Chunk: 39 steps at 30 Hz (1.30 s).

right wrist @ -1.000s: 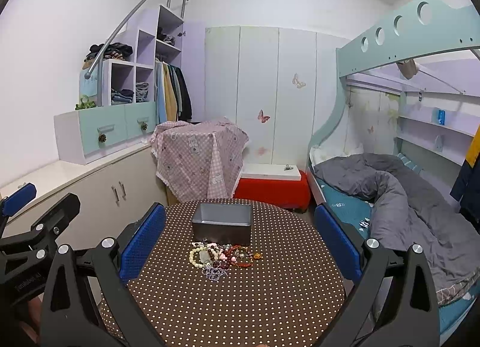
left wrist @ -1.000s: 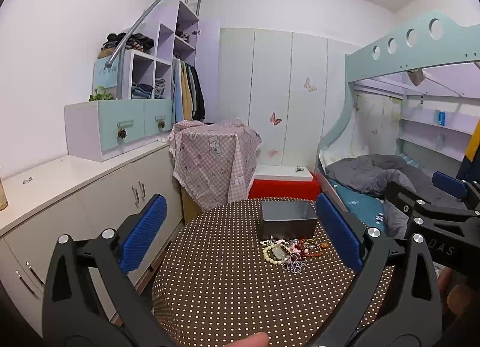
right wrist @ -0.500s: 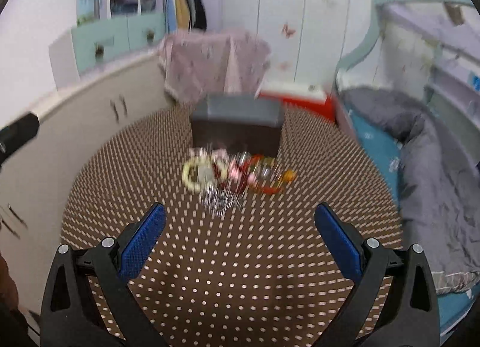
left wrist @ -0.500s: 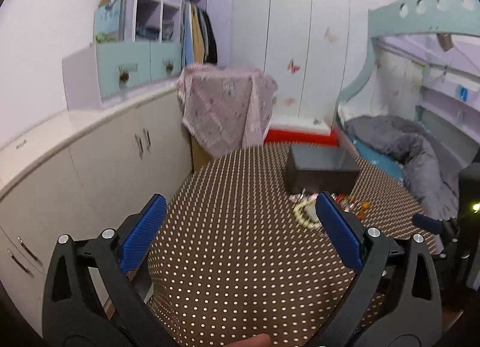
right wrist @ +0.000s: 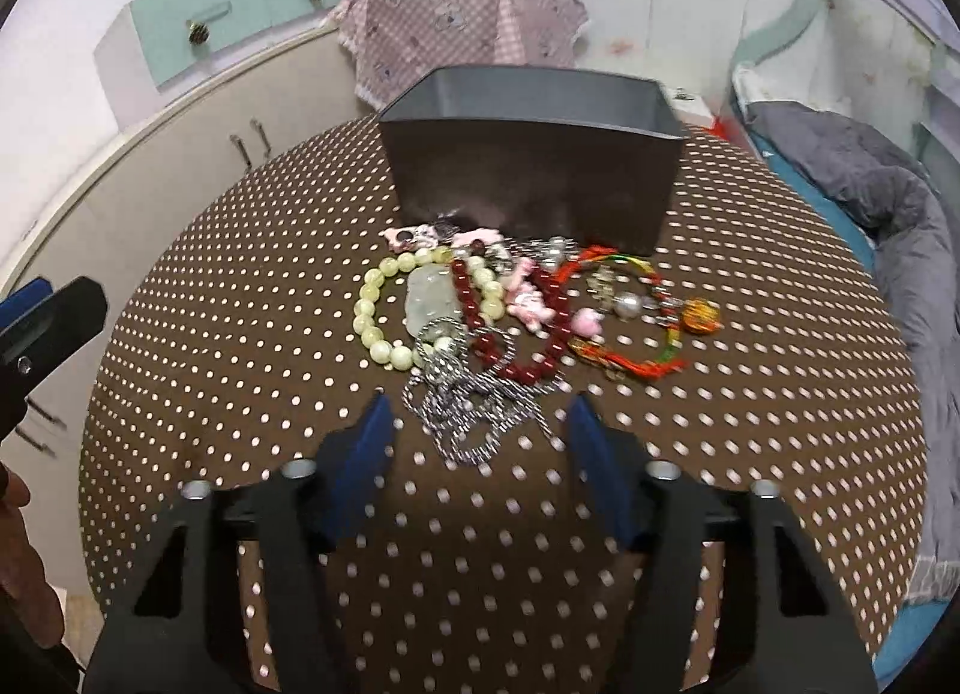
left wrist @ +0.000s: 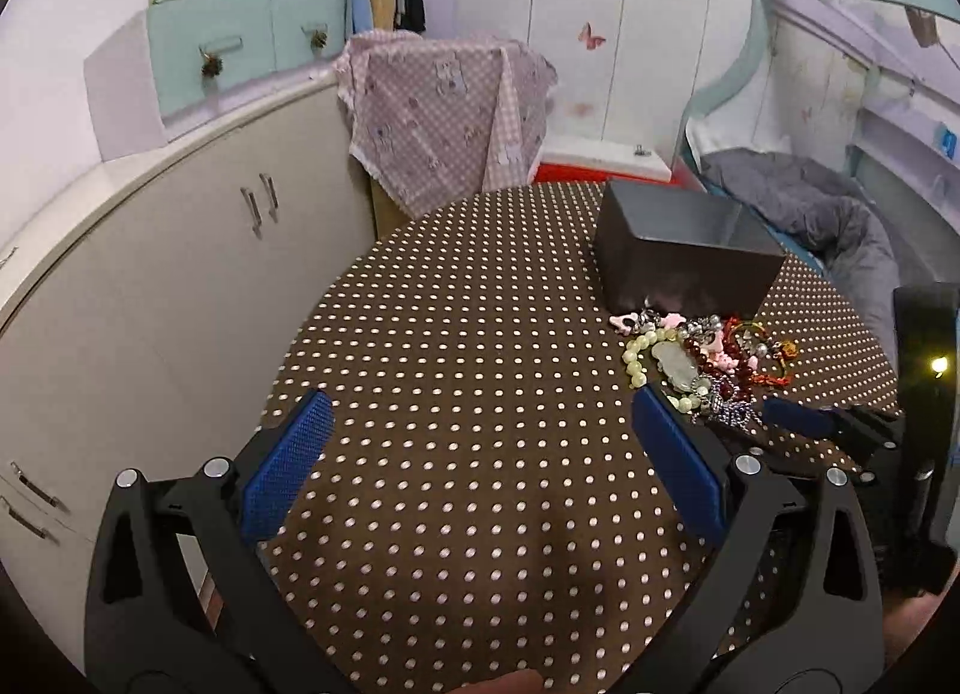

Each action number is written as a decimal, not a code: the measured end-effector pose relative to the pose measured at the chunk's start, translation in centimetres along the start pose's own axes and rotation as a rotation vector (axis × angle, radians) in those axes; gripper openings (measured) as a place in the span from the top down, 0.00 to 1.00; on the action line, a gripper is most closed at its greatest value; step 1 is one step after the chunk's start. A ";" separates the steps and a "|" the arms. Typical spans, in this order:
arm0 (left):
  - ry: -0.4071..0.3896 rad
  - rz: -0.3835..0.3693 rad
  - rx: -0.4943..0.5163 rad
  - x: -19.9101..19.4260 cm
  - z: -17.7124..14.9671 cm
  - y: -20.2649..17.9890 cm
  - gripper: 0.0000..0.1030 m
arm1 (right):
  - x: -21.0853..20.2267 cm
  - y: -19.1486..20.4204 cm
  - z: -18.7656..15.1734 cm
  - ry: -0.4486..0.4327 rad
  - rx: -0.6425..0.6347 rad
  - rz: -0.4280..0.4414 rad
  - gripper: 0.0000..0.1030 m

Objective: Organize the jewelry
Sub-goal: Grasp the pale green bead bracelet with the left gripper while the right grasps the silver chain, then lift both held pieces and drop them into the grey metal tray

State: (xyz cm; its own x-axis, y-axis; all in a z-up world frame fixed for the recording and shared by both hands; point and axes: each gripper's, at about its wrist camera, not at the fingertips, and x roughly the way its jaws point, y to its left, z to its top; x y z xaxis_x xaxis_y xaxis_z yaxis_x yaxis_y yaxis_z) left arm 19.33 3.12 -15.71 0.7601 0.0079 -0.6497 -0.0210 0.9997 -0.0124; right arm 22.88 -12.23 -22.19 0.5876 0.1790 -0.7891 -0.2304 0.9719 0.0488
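A pile of jewelry [right wrist: 510, 310] lies on the brown dotted table [right wrist: 240, 334], in front of an open grey box [right wrist: 534, 178]. It holds a pale green bead bracelet [right wrist: 384, 304], a dark red bead bracelet [right wrist: 480, 298], an orange-red cord bracelet [right wrist: 630, 358] and a silver chain [right wrist: 474, 406]. My right gripper [right wrist: 477, 418] is open, low over the table, its jaws on either side of the silver chain. My left gripper [left wrist: 480, 418] is open and empty over bare table, left of the pile [left wrist: 702, 358] and box [left wrist: 684, 250].
A cream cabinet [left wrist: 150, 274] runs along the left of the table. A pink checked cloth [left wrist: 450, 106] covers something behind the table. A bed with a grey duvet [right wrist: 870, 184] lies to the right. The right gripper's finger shows in the left wrist view [left wrist: 804, 418].
Both grippers have dropped toward the table and tilted down. The right gripper has closed in on the jewelry pile and narrowed its jaws around the silver chain.
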 end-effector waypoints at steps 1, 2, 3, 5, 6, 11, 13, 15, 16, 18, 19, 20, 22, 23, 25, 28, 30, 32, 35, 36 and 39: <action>0.007 0.001 0.005 0.5 0.2 -0.1 0.05 | 0.1 0.2 0.0 -0.009 -0.019 -0.014 0.66; 0.017 0.000 0.012 0.9 0.4 -0.3 0.05 | 0.1 0.2 0.0 -0.010 -0.026 -0.015 0.69; 0.022 -0.003 0.016 1.2 0.5 -0.5 0.05 | 0.0 0.0 -0.2 -0.011 -0.027 -0.010 0.76; 0.038 -0.009 0.034 2.0 0.8 -1.2 0.05 | -0.2 -0.9 -0.5 -0.013 -0.002 0.007 0.89; 0.043 -0.012 0.043 2.2 0.9 -1.5 0.05 | -0.2 -1.6 -0.7 -0.012 0.016 0.021 0.89; 0.087 -0.037 0.106 4.4 1.3 -3.7 0.05 | -2.2 -4.7 -1.8 -0.036 0.085 0.063 0.89; 0.112 -0.040 0.123 5.5 1.4 -4.3 0.05 | -2.8 -5.5 -2.0 -0.041 0.100 0.067 0.89; 0.142 -0.032 0.135 6.8 1.3 -4.8 0.05 | -3.3 -6.3 -2.1 -0.048 0.122 0.083 0.89; 0.155 -0.030 0.136 7.4 1.3 -4.9 0.05 | -3.4 -6.6 -2.2 -0.050 0.128 0.085 0.89; 0.177 -0.025 0.145 8.2 1.3 -5.3 0.06 | -3.7 -7.0 -2.0 -0.057 0.132 0.089 0.89; 0.183 -0.019 0.156 8.7 1.3 -5.5 0.06 | -3.8 -7.2 -2.0 -0.059 0.135 0.095 0.89; 0.190 -0.021 0.164 9.2 1.3 -5.8 0.06 | -3.8 -7.4 -1.9 -0.061 0.135 0.099 0.89; 0.200 -0.047 0.159 9.9 1.3 -6.1 0.09 | -3.8 -7.5 -1.7 -0.062 0.131 0.106 0.89; 0.209 -0.066 0.156 10.2 1.2 -6.1 0.19 | -3.7 -7.5 -1.4 -0.063 0.127 0.111 0.89; 0.206 -0.107 0.144 10.4 1.5 -6.5 0.34 | -3.7 -7.3 -1.1 -0.068 0.120 0.117 0.89; 0.204 -0.175 0.185 9.9 1.8 -7.3 0.87 | -3.9 -7.3 -0.7 -0.076 0.115 0.128 0.89; 0.210 -0.219 0.183 9.5 1.8 -7.0 0.91 | -4.6 -7.2 -0.4 -0.094 0.107 0.131 0.89; 0.195 -0.262 0.160 8.4 2.1 -6.3 0.91 | -5.4 -7.1 0.0 -0.115 0.095 0.141 0.89; 0.143 -0.279 0.166 6.1 2.6 -5.5 0.91 | -6.7 -6.9 0.6 -0.146 0.076 0.160 0.89; 0.130 -0.285 0.168 5.4 2.8 -5.5 0.91 | -7.1 -6.8 0.8 -0.157 0.069 0.162 0.89; 0.086 -0.297 0.179 3.2 3.3 -5.5 0.91 | -8.1 -6.7 1.4 -0.183 0.061 0.165 0.89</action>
State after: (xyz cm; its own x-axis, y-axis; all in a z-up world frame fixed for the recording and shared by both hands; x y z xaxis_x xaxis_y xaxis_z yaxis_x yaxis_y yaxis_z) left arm 24.03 -2.24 -15.22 0.6586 -0.2778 -0.6994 0.3121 0.9465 -0.0821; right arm 20.77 -19.95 -15.23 0.6779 0.3550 -0.6438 -0.2907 0.9337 0.2089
